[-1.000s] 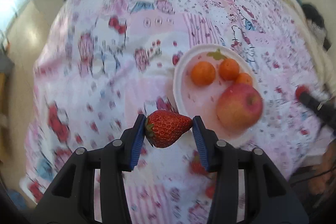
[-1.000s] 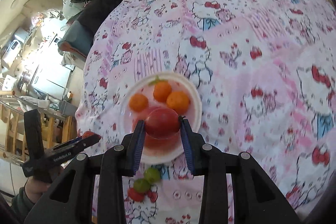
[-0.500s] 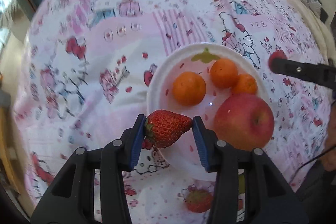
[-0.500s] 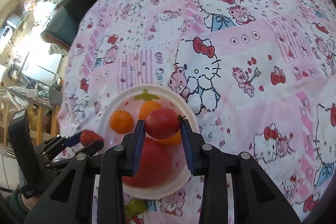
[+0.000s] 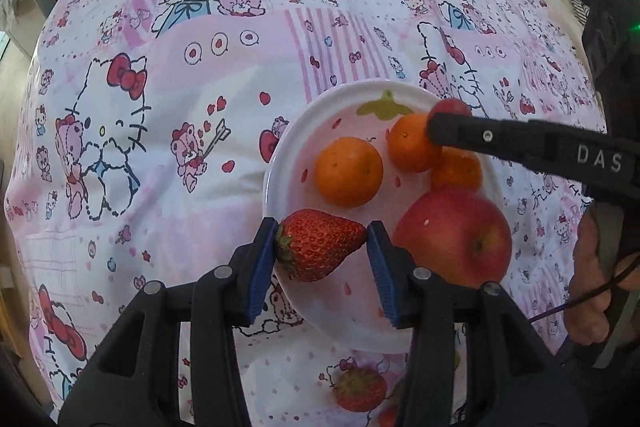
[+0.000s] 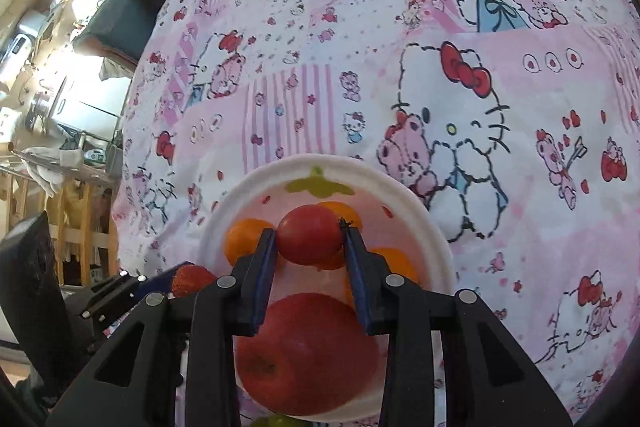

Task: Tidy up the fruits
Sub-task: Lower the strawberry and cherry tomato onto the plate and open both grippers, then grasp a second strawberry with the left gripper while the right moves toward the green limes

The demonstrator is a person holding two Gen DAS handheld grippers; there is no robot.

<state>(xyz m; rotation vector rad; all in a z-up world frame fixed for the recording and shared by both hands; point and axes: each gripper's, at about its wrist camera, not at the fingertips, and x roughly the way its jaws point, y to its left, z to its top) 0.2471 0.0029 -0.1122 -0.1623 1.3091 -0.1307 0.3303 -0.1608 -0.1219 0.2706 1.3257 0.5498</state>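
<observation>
Both wrist views look steeply down, close over the shared plate (image 5: 280, 163) (image 6: 432, 227), from opposite sides.

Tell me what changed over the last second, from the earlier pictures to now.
Both tools came in over the plate: the left tool carried its strawberry from over the cloth to the plate's near edge, and its jaws are now opening. The right tool brought its tomato above the oranges. Nothing has been let go. The oranges and the apple lie as before.

pink cartoon-print bedspread (image 6: 400, 27), sunlit cluttered shelves (image 6: 48, 115) beyond (left side)
</observation>
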